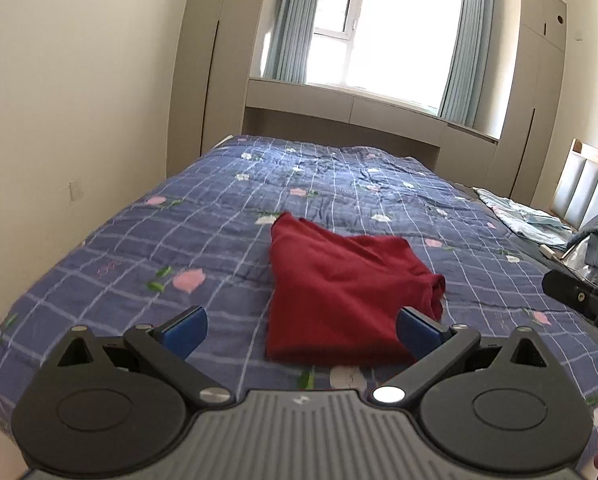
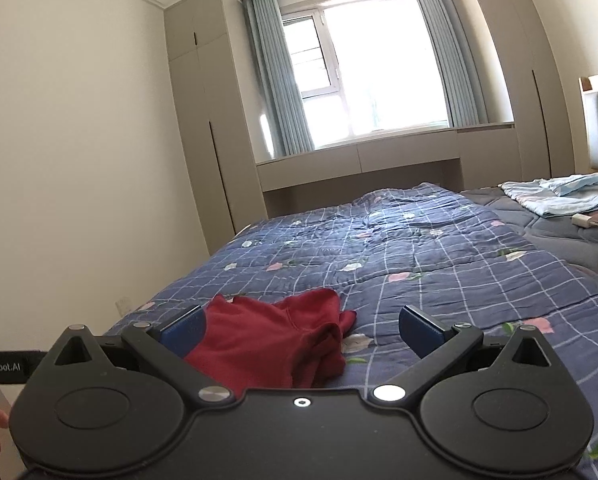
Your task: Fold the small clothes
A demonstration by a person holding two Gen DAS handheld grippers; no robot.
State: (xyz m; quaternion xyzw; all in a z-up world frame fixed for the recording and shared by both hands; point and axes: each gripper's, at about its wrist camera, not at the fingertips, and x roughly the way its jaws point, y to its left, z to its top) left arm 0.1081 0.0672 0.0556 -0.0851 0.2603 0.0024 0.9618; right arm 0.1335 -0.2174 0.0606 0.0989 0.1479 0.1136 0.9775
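Sunlit bedroom, window (image 2: 363,80) behind, and the bed (image 1: 203,208) with its blue checked quilt fills both views. On it lies the red garment (image 1: 339,292), folded, flat on the quilt. Left hand-held gripper (image 1: 301,330) tilts down over its near edge, jaws spread wide, holding nothing. Right hand-held gripper (image 2: 301,330) hovers beside the cloth, jaws wide too, empty.

Blue plaid floral quilt (image 1: 203,216) covers bed; light-blue cloth (image 2: 555,196) at far right edge nr padded headboard (image 1: 591,192). Window (image 2: 379,72) w/ curtains, beige wardrobes behind.
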